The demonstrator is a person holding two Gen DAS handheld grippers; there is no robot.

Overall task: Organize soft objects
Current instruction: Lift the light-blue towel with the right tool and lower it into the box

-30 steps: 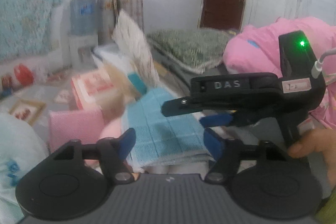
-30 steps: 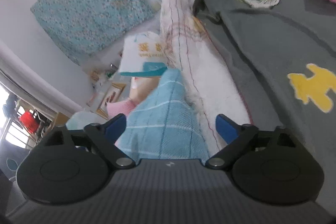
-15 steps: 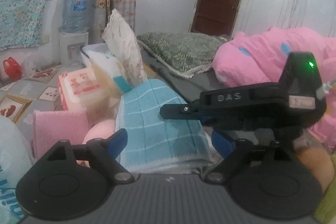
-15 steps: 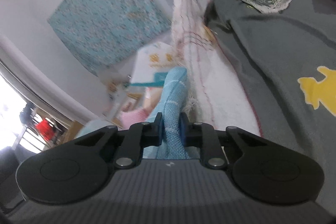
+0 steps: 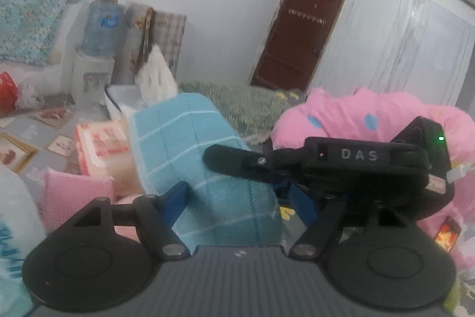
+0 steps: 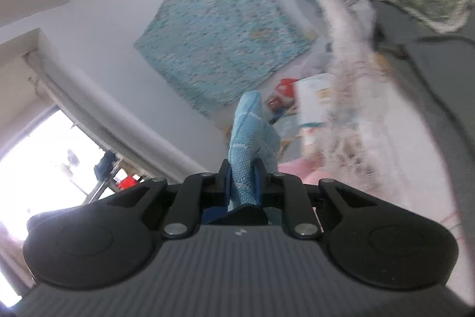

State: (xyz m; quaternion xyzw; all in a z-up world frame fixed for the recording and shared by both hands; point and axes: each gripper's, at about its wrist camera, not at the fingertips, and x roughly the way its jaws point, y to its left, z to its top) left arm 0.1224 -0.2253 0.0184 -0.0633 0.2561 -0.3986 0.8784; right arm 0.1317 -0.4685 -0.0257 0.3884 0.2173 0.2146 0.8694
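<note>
A light blue checked towel hangs lifted in the middle of the left wrist view. My right gripper is shut on the towel's edge and holds it up; its black body also shows in the left wrist view, to the right of the towel. My left gripper is open, its blue fingers either side of the towel's lower part. A pink spotted soft pillow lies behind on the right. A pink folded cloth lies at the lower left.
A white fringed cloth lies on the grey bed sheet. A green patterned pillow is farther back. A pink pack, a water dispenser and floor clutter stand at the left. A brown door is behind.
My right gripper has closed on the blue towel and lifted it off the pile, tilting upward. The left gripper stays open and has risen with it.
</note>
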